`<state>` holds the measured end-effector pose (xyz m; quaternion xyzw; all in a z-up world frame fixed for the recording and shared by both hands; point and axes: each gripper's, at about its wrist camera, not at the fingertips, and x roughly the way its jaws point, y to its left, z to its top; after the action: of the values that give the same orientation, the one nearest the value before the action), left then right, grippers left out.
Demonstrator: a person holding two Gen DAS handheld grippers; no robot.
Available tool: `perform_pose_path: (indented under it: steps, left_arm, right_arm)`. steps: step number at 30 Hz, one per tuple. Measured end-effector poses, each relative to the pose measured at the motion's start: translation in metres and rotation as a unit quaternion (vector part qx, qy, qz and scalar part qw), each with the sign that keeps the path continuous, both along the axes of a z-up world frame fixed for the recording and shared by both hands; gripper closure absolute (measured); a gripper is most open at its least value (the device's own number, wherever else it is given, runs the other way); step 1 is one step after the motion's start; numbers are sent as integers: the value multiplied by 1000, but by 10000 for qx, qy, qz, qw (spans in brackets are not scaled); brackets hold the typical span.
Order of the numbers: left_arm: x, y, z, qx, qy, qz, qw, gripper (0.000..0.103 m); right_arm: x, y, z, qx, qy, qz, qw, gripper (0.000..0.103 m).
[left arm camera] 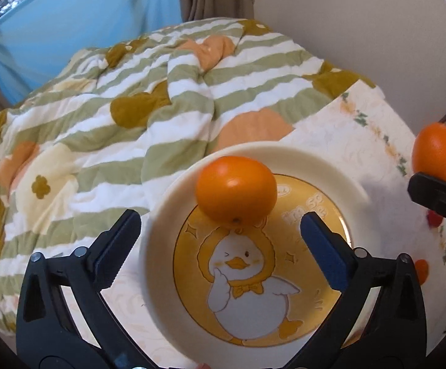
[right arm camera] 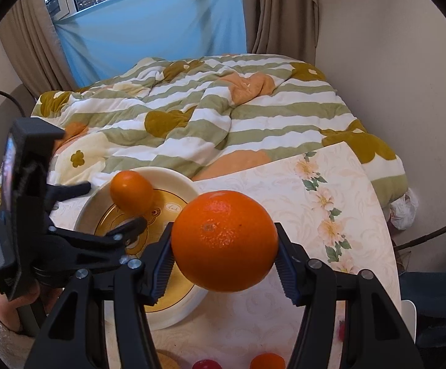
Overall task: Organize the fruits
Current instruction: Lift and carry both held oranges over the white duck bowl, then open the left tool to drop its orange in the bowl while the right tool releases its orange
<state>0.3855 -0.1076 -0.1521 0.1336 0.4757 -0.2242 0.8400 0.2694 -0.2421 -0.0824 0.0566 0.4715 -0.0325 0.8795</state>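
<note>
Over plate (left arm camera: 161, 215), orange (left arm camera: 236, 190) lies beyond spread left claw (left arm camera: 220, 246).

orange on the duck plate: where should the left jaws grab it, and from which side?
Across the widest middle of the orange, coming from above. It is round and smooth, sits in the plate with its raised rim blocking low side approaches, and the left gripper already stands open above it.

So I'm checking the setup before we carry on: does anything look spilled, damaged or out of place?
Nothing spilled or broken. One orange sits on the duck plate, near its far rim, in front of the open left tool. The right tool grips a second orange. The plate lies flat on the floral tablecloth.
</note>
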Motion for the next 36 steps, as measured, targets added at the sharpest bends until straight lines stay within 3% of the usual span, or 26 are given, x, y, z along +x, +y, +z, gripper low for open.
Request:
perform_pose_path:
  steps: [10, 25, 36]
  left_arm:
    - [-19, 49, 19, -141, 253, 577, 9979, 0]
    - [-62, 119, 12, -12, 411, 1465, 9884, 0]
    - [-71, 132, 2, 264, 317, 1602, 9862, 0]
  right_arm:
    - [5, 8, 3, 111, 1, 497, 9987, 48]
    - [31, 49, -52, -309, 170, 1765, 9837, 48]
    - [36, 57, -67, -709, 70, 1866, 9798, 47]
